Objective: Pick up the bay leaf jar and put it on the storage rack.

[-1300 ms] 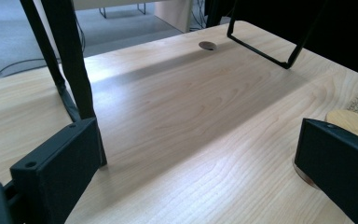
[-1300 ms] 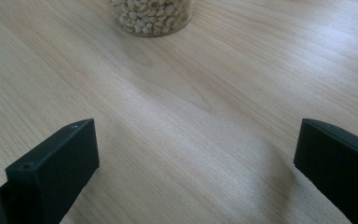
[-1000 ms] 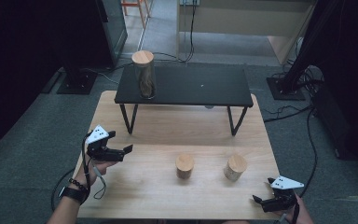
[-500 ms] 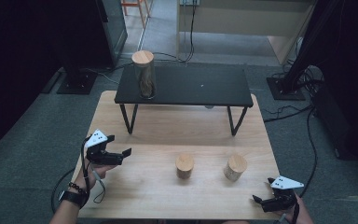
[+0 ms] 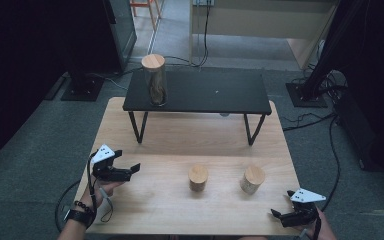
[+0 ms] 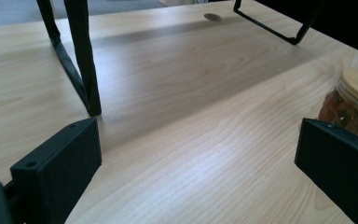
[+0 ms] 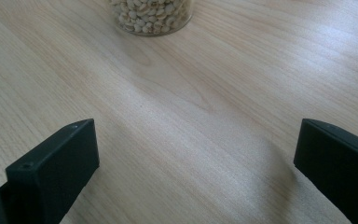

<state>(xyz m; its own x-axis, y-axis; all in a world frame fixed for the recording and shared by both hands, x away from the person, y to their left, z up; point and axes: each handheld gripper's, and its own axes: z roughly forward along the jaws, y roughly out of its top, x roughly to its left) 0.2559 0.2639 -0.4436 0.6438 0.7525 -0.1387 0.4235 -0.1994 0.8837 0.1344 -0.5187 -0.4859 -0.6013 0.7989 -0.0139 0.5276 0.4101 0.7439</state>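
High view, left gripper: we hold it low over the pale wooden table at its left edge, jaws spread wide, nothing between them, pointing toward the jars.
Left gripper view, target: our jaws frame bare wood; the short glass jar with a round wooden lid and reddish-brown contents sits at the right, near the right jaw but not touching.
Right gripper: released, jaws apart, resting near the table's front right corner.
Right gripper view, neighbour: the clear glass jar of pale beans stands ahead of us, well apart.
Handling, our judgement: glass is stiff, smooth and breakable, fairly weighty when filled; we would clamp the wall below the lid, level and firm.
Beyond: tall wooden-lidded jar on the black metal-legged shelf.
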